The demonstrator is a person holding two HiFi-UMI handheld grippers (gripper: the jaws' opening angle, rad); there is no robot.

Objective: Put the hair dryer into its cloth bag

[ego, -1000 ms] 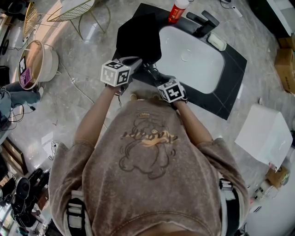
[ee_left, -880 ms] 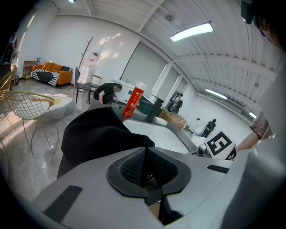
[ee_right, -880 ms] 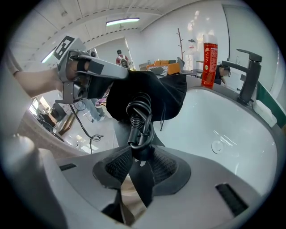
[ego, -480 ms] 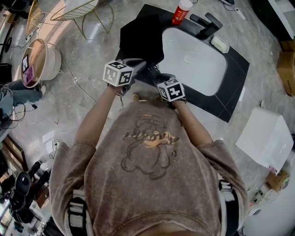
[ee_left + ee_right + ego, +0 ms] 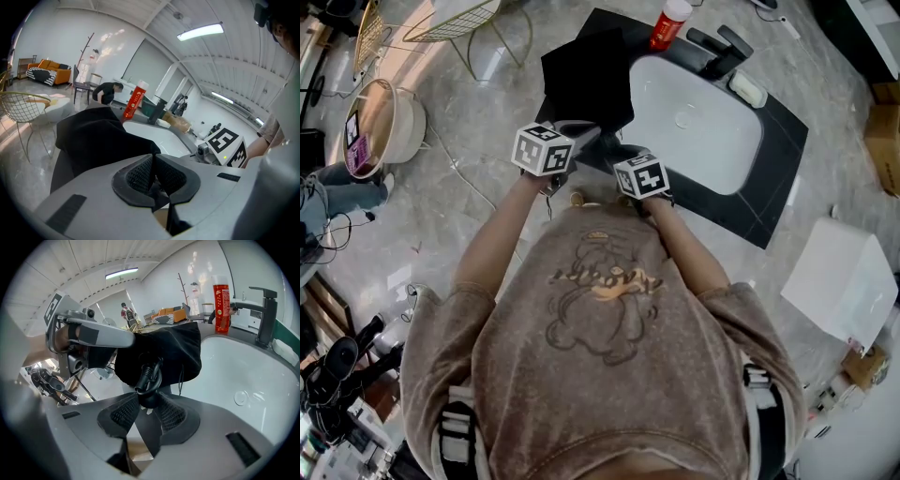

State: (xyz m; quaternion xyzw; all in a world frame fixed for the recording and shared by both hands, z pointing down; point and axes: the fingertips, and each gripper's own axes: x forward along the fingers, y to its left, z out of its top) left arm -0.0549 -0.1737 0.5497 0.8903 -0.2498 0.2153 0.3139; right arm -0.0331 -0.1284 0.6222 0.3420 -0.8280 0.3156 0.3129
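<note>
Where the pads [image 5: 138, 176] of the left gripper [image 5: 153, 159] press together, a thin fold of the black bag [image 5: 98, 138] is pinched between them. From this pinch the bag spreads forward and to the left of the fingers as a loose dark heap.

The right gripper [image 5: 146, 400] holds its pads [image 5: 171, 416] partly apart, clamped on the round black end of the dryer [image 5: 146, 394], which sits between the fingertips. The cord [image 5: 146, 376] comes out of this end and bends in a short loop just ahead of the fingers. Directly beyond the loop hangs the bag. The rest of the dryer is black against black cloth, so how deep it goes in cannot be told.

To the left of the right fingers, the left gripper reaches to the bag's edge. To their right lies the white sink [image 5: 243, 376]. On the far side of the sink stand the black faucet [image 5: 265, 315] and a red bottle [image 5: 221, 301].

From the head view, both grippers are close together at the near edge of the dark counter [image 5: 773, 197], with the bag just ahead of them and left of the sink.
</note>
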